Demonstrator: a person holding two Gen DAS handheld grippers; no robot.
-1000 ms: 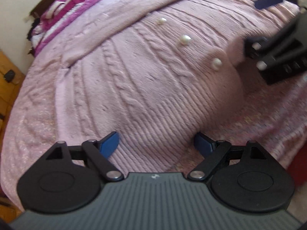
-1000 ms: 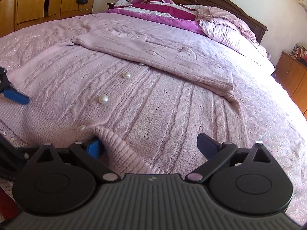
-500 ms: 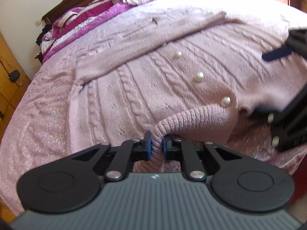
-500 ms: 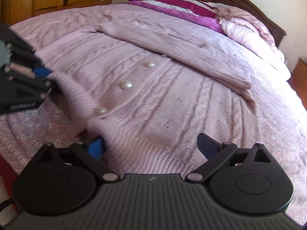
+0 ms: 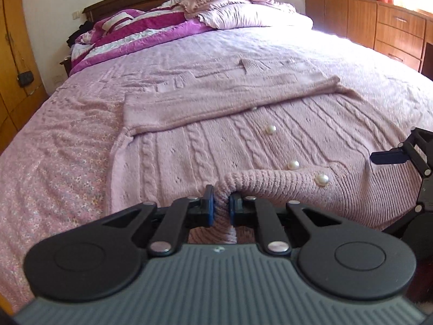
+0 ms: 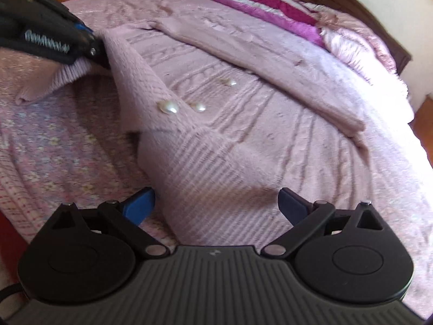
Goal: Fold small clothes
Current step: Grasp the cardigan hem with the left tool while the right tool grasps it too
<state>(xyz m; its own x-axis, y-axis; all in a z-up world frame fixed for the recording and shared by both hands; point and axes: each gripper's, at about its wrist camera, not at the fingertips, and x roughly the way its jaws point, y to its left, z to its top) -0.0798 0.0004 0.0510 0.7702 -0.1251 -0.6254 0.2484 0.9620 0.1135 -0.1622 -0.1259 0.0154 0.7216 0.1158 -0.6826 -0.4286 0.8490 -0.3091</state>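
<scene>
A pink cable-knit cardigan (image 5: 243, 140) with pearl buttons (image 5: 321, 179) lies flat on the bed, its sleeves folded across the upper part. My left gripper (image 5: 221, 208) is shut on the ribbed bottom hem and lifts it into a fold. In the right wrist view the left gripper (image 6: 67, 43) shows at the upper left holding the raised hem (image 6: 127, 65). My right gripper (image 6: 216, 203) is open, its blue pads on either side of the ribbed hem (image 6: 216, 178) at the cardigan's other bottom corner. It also shows at the right edge of the left wrist view (image 5: 406, 159).
The bed (image 5: 67, 162) has a pink flowered cover. Pillows and a magenta quilt (image 5: 167, 24) lie at the dark headboard. Wooden drawers (image 5: 379, 24) stand on one side, a wooden wardrobe (image 5: 10, 62) on the other.
My left gripper shut on the hem and has lifted it up and toward the sleeves. My right gripper stayed open and shifted along the hem.
</scene>
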